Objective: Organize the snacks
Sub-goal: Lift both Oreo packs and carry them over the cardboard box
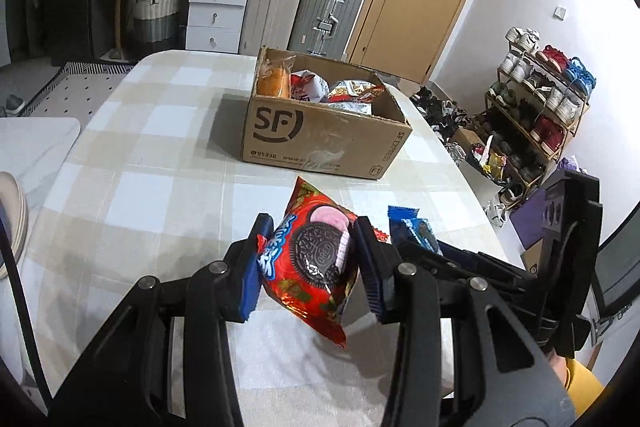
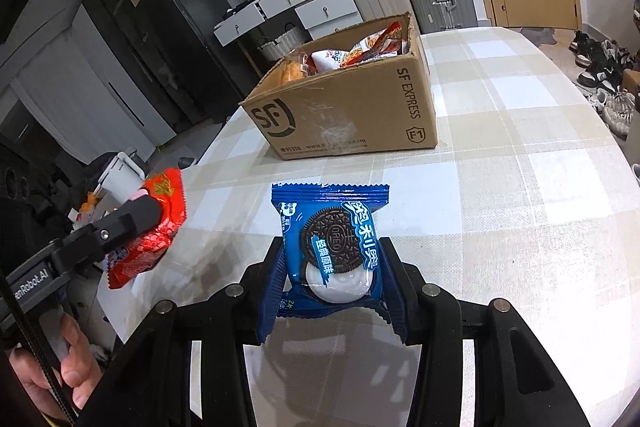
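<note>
The cardboard box [image 1: 320, 135] is plain brown with a dark printed logo and lettering on its sides. Under it, the counter [image 1: 160, 163] wears a cloth checked in beige, cream and white. Nearer than the box, the red packet [image 1: 316, 267] shows a black cookie, a pink patch and blue lettering; the blue packet [image 2: 332, 251] shows a black cookie over white cream. The fingers [image 1: 250, 279] are dark blue on black arms. Packets inside the box look orange, red and white.

Black linkage arms with silver screws carry ribbed blue fingers [image 1: 370, 267].
</note>
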Tool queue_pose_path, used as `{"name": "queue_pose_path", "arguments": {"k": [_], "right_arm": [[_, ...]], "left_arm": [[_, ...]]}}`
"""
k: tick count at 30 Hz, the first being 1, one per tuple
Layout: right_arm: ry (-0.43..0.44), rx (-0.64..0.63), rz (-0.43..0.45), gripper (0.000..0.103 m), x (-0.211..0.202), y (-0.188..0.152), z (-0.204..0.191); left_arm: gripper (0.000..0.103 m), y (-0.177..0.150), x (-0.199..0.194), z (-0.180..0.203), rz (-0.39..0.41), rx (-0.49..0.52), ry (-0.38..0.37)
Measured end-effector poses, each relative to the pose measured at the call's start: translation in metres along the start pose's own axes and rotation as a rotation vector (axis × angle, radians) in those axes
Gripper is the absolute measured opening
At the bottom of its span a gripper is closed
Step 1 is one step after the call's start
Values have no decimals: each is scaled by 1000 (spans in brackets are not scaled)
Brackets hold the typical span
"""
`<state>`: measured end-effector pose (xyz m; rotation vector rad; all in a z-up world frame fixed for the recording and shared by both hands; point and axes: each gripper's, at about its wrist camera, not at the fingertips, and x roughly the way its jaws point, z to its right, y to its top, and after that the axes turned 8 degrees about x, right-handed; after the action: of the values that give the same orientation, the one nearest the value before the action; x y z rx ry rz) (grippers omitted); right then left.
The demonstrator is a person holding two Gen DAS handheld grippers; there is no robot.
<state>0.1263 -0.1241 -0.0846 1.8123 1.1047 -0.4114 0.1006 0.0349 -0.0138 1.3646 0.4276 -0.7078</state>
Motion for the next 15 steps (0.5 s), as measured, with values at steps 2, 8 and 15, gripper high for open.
{"name": "queue_pose_path", "arguments": {"k": [2, 8, 15], "right_arm": [[4, 2, 12, 45, -4, 0, -1], [33, -4, 42, 45, -14, 5, -7], [63, -12, 52, 45, -22, 19, -15]], "left_arm": [[39, 1, -1, -4, 10, -10, -3], [39, 11, -13, -21, 27, -68, -51], [38, 24, -14, -32, 14, -88, -80]]}}
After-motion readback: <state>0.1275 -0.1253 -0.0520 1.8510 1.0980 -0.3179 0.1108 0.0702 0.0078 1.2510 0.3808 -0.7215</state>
